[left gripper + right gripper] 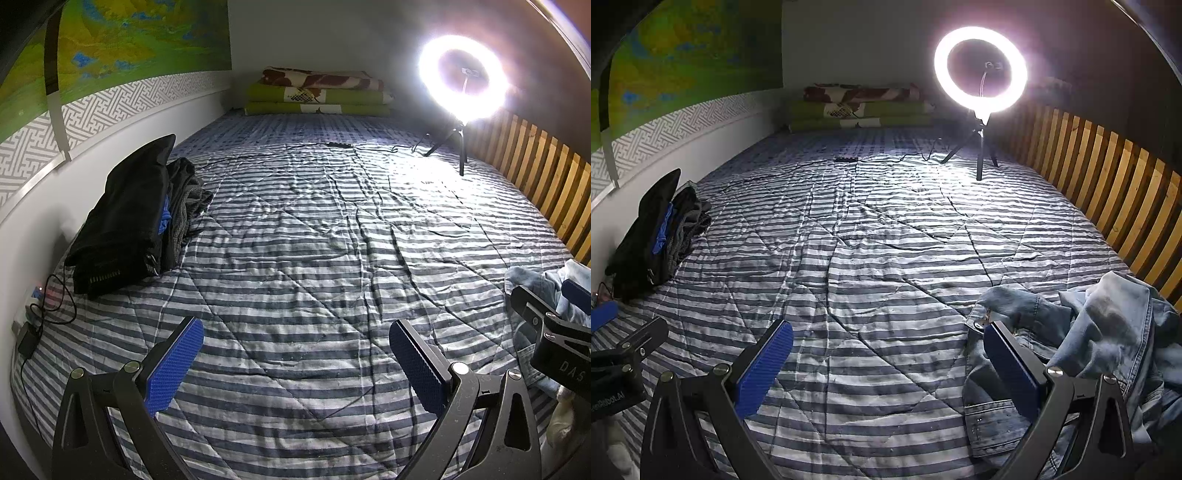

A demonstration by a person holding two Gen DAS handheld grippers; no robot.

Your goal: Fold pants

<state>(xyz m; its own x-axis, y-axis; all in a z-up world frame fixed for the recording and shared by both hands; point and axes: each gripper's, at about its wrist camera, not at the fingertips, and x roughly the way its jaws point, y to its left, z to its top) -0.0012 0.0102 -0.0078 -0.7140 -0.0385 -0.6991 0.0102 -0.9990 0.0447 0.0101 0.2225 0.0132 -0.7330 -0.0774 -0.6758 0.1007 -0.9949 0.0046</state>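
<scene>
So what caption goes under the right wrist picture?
Open right gripper beside crumpled blue jeans on a striped bed, ring light glowing.

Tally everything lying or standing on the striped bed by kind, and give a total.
Crumpled light-blue denim jeans: 1
Pile of folded dark clothes: 1
Stack of folded green and red-patterned blankets: 1
Lit ring light on a black tripod: 1
Black cable with an inline box: 1
Total: 5

Striped quilt (886, 258); jeans (1108, 325) (probably faded) blue

Home bedroom: striped quilt (295, 240) on bed, folded blankets (317, 92), slatted rail (1108, 177).
</scene>
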